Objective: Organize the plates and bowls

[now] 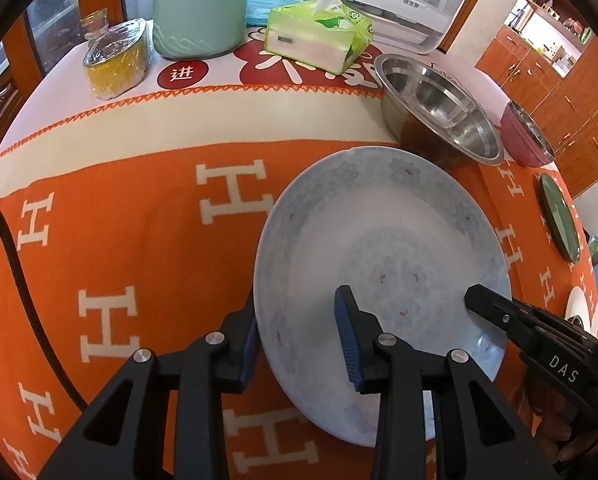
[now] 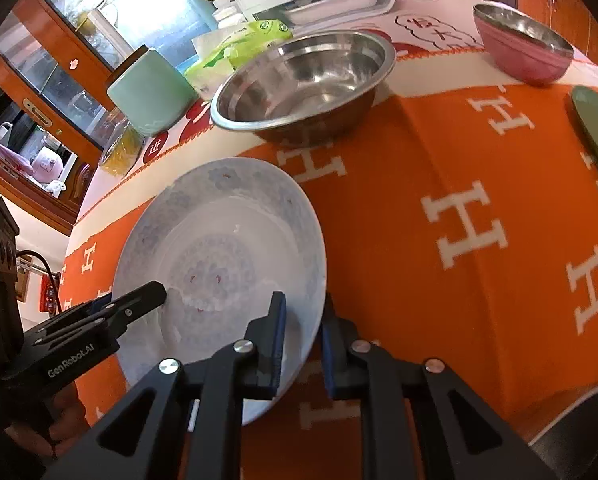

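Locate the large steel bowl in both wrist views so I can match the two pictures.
Left wrist view: the steel bowl sits upper right, just beyond the far rim of the floral plate.
Right wrist view: the steel bowl sits upper centre, beyond the plate and to its right.
Shared landmark: the green tissue pack, behind the bowl in both.

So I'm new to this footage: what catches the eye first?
The big pale blue floral plate in the middle of the orange H-patterned cloth, with the left tongs and right tongs each straddling its rim from opposite sides. Behind it stand a shiny steel bowl and, further right, a pink bowl.
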Tool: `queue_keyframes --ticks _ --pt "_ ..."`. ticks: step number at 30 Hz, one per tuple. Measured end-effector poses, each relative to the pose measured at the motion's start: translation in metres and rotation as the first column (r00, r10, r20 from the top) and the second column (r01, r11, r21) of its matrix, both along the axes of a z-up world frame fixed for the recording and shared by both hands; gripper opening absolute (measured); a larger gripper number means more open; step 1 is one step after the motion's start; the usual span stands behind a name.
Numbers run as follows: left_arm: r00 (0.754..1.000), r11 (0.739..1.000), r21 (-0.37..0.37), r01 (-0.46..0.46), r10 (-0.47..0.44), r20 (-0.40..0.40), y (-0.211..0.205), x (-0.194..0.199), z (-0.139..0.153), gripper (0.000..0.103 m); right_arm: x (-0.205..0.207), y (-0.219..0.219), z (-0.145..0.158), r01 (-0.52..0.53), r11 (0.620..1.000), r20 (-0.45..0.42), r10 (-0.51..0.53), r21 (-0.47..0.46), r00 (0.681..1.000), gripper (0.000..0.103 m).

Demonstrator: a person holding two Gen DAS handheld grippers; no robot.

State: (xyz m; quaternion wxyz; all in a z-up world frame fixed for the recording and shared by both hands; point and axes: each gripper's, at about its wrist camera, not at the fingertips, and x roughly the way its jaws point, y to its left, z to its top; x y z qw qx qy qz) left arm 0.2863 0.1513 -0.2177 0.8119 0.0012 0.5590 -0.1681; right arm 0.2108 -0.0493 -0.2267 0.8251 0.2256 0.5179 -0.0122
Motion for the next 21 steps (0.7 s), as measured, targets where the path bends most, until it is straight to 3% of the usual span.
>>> queue_keyframes --ticks 7,21 --pt "1.000 1.000 -0.015 -0.019 0.019 -0.015 0.020 -0.011 0.003 0.033 -0.009 0.008 0.003 -0.019 0.998 0.000 0.020 0.060 1.000 0.011" --pt "1.000 1.000 -0.020 -0.006 0.006 -0.008 0.049 -0.050 0.029 0.033 -0.038 0.034 0.028 -0.091 0.995 0.056 0.089 0.035 0.994 0.011"
